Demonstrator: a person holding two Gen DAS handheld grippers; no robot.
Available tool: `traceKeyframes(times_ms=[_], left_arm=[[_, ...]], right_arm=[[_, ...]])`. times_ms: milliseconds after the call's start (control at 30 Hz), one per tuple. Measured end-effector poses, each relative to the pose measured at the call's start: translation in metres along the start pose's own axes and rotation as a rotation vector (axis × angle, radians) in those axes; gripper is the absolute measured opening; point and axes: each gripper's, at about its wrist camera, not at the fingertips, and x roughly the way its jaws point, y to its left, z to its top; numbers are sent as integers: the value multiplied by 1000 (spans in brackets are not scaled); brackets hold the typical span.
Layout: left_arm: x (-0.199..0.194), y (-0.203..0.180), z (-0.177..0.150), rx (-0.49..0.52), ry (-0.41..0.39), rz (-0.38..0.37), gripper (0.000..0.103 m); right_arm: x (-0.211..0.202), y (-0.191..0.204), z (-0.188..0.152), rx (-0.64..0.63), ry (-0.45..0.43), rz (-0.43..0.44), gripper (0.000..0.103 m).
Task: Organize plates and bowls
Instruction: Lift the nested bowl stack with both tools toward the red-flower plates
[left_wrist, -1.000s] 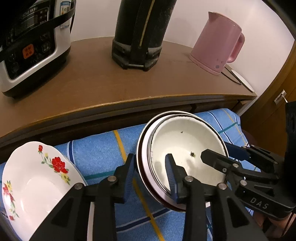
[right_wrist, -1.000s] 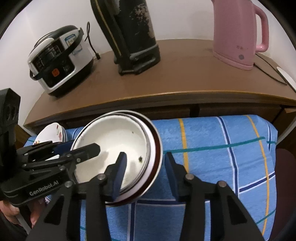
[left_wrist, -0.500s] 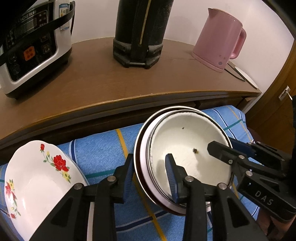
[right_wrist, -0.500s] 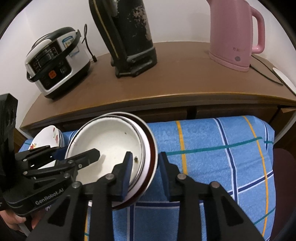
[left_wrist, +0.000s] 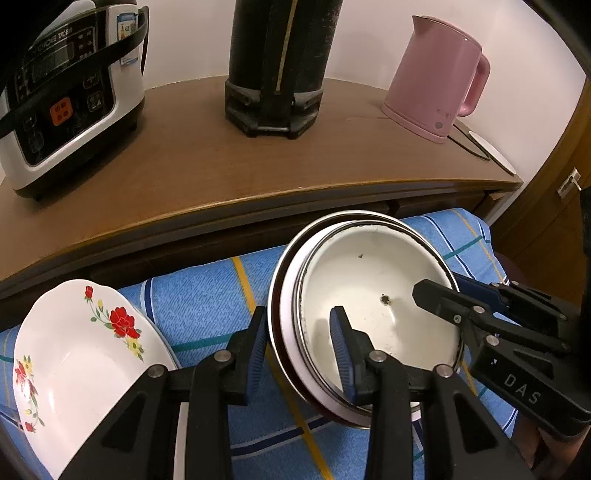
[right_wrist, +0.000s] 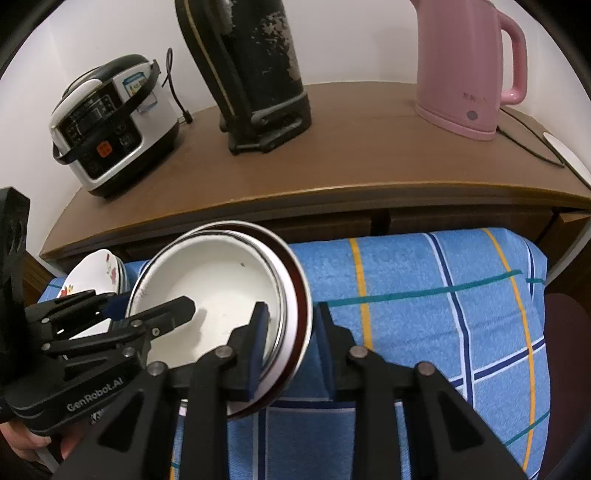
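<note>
A stack of white enamel bowls (left_wrist: 373, 295) with dark-red rims is held tilted above the blue checked cloth (left_wrist: 207, 299). My left gripper (left_wrist: 301, 350) is shut on the stack's left rim, one finger inside and one outside. My right gripper (right_wrist: 288, 341) is shut on the stack's (right_wrist: 221, 284) right rim the same way. A white plate with red flowers (left_wrist: 85, 362) lies at the lower left, beside the left gripper; it also shows in the right wrist view (right_wrist: 92, 273) behind the left gripper.
A wooden counter (left_wrist: 221, 173) stands behind the cloth, higher than it. On it are a rice cooker (left_wrist: 62, 96), a tall black flask (left_wrist: 277, 62) and a pink kettle (left_wrist: 439, 77) with its cord. A wooden door (left_wrist: 554, 206) is at the right.
The right gripper has closed from open onto the stack's rim. The bowl stack has risen and tilted a little between both grippers.
</note>
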Motion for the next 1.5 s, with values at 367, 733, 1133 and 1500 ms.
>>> traceKeyframes(times_ms=[367, 733, 1133, 1500], left_arm=[[1, -1, -1, 14, -9, 6, 37], [-14, -3, -3, 14, -28, 55, 36], [-55, 13, -22, -40, -69, 52, 36], [-104, 45, -40, -79, -130, 95, 36]], right_arm=[[3, -2, 0, 2, -3, 2, 26], [-11, 6, -3, -14, -8, 12, 22], [-33, 34, -7, -58, -8, 27, 21], [-46, 87, -8, -146, -11, 53, 21]])
